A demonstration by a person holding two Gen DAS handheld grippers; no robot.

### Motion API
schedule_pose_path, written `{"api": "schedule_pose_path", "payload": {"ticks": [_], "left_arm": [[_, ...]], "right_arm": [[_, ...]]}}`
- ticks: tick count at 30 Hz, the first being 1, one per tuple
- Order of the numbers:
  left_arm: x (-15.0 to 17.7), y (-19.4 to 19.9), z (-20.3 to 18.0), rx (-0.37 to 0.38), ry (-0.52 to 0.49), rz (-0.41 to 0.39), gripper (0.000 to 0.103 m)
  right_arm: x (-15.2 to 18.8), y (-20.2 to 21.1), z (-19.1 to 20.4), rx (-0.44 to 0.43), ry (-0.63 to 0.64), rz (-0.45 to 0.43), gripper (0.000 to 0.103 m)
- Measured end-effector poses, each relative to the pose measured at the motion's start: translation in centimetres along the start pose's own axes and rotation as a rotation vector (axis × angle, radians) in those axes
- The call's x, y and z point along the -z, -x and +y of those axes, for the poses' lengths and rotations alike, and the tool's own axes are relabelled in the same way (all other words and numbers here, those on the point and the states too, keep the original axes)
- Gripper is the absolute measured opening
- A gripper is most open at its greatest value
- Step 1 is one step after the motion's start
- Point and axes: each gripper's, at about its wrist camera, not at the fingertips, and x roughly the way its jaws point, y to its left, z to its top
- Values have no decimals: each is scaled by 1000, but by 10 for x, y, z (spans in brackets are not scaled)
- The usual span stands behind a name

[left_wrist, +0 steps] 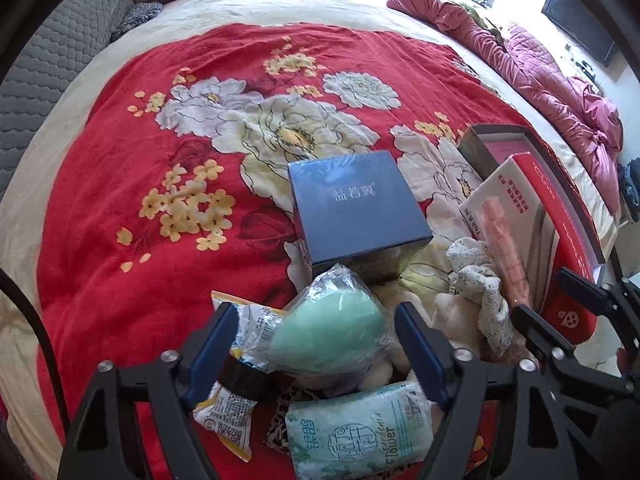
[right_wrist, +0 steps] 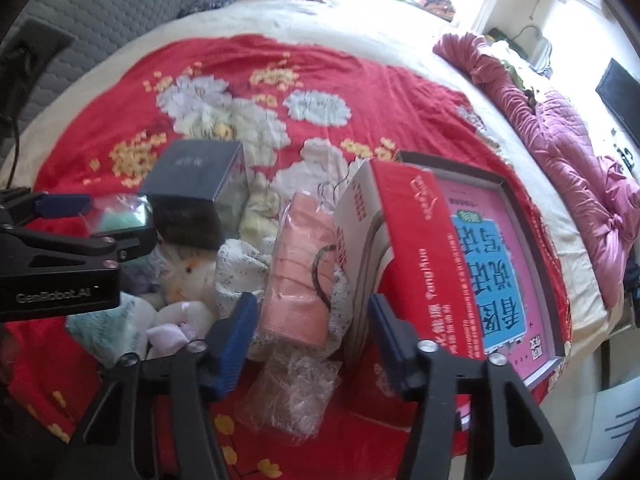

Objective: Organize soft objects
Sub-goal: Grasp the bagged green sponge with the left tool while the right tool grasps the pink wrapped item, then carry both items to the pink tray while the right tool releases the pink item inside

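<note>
A pile of soft things lies on the red floral bedspread (left_wrist: 160,152). My left gripper (left_wrist: 316,344) is open, its blue pads on either side of a green sponge in clear wrap (left_wrist: 328,332). A tissue pack (left_wrist: 360,428) and a snack packet (left_wrist: 228,416) lie below it. My right gripper (right_wrist: 312,336) is open around the lower end of a pink folded cloth in plastic (right_wrist: 304,264), which also shows in the left wrist view (left_wrist: 504,252). A white floral scrunchie cloth (left_wrist: 480,288) and a plush toy (right_wrist: 188,276) lie between them.
A dark blue box (left_wrist: 356,208) stands behind the sponge. A red and white carton (right_wrist: 408,240) leans on an open tray box with a pink booklet (right_wrist: 492,264) at the right. A crumpled pink quilt (left_wrist: 560,92) lies along the bed's right edge. A grey headboard (left_wrist: 52,64) is at the left.
</note>
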Motion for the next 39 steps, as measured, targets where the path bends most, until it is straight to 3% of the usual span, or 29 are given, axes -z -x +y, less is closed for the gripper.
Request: {"api": "schedule_pose_path", "payload": {"ticks": [3, 4, 6, 7, 9, 10, 14, 18, 28, 39], "left_arm": [[1, -3, 2, 27, 11, 3, 76], [1, -4, 3, 39, 12, 3, 75], [1, -5, 4, 46, 11, 5, 73], [1, -5, 3, 53, 7, 7, 70], [1, -5, 3, 72, 5, 2, 64], [1, -6, 4, 87, 10, 5, 56], [2, -4, 5, 119, 15, 7, 50], [4, 3, 9, 124, 27, -7, 48], [11, 63, 16, 127, 59, -103, 48], [6, 118, -50, 121, -37, -193, 48]], "right_arm": [[0, -12, -1, 9, -1, 23, 42], [1, -15, -3, -10, -11, 28, 33], [1, -19, -7, -21, -22, 29, 28], [1, -18, -9, -31, -28, 21, 20], [2, -13, -15, -56, -56, -3, 16], [2, -9, -19, -69, -73, -15, 16], [5, 3, -34, -152, -149, -35, 15], [9, 8, -44, -220, -209, -39, 14], [11, 43, -57, -268, -249, -122, 12], [26, 92, -107, -269, -334, -219, 12]]}}
